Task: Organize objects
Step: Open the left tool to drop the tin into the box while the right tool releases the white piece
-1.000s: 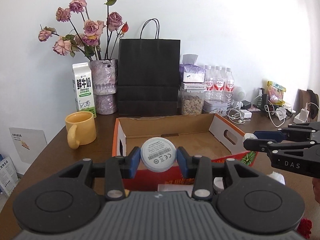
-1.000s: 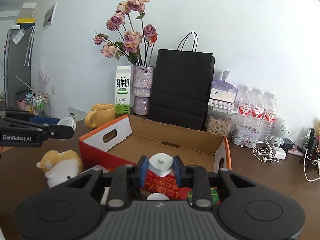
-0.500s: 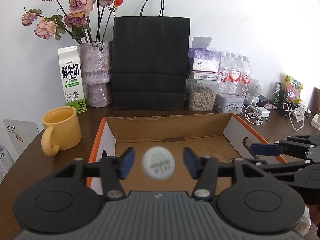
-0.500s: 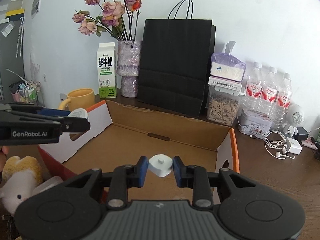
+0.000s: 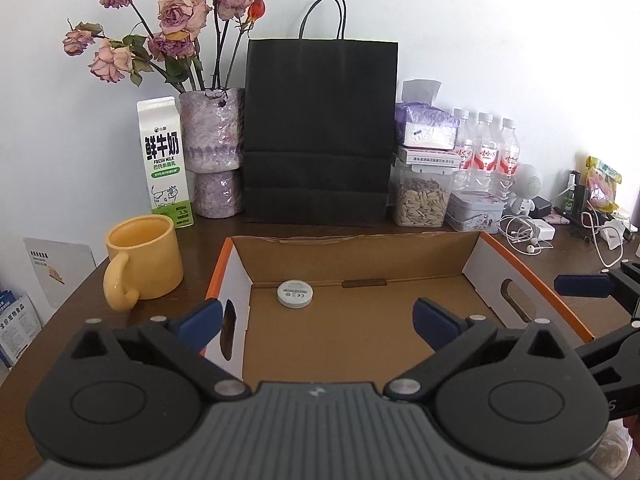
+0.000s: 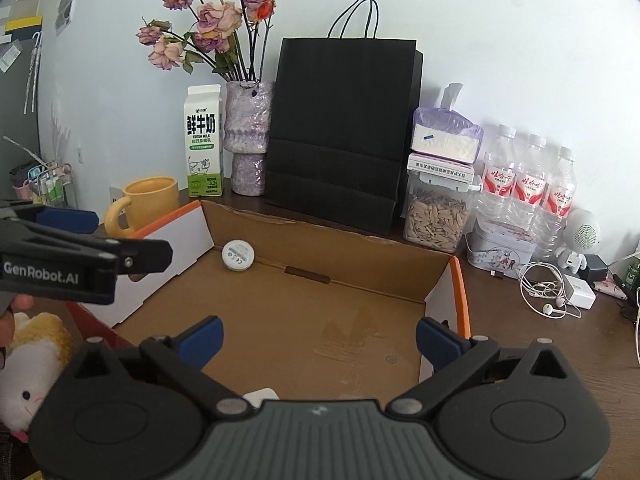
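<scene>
The round white disc (image 5: 295,292) lies in the cardboard box (image 5: 472,268), far ahead of your left gripper (image 5: 318,320), whose jaws are opening, nothing between them.

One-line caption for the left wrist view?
Left hand-held gripper, jaws opening and empty, above cardboard box holding a white round device.
</scene>
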The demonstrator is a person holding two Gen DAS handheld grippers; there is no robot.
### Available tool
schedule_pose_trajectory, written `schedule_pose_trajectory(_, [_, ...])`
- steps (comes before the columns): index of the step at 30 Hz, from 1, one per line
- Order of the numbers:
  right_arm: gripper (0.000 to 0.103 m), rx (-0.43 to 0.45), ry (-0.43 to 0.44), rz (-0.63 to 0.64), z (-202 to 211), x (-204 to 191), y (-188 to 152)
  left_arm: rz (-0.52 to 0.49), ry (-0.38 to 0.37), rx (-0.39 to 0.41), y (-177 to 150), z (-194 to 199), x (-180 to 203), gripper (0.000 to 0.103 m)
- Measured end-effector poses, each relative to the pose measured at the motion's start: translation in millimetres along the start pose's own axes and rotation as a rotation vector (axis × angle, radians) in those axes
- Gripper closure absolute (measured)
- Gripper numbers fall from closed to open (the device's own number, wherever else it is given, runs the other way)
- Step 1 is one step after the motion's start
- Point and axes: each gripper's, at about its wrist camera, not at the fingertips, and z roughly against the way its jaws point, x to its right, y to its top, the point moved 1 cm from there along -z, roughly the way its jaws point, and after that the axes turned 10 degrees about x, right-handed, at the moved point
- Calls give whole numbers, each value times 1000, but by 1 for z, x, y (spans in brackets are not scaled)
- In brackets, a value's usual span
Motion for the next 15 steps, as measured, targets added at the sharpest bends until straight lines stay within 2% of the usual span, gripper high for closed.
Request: schedule_pose_trajectory(15, [0, 70, -38, 7, 65, -11, 13, 2, -6, 42, 12, 66, 2, 0])
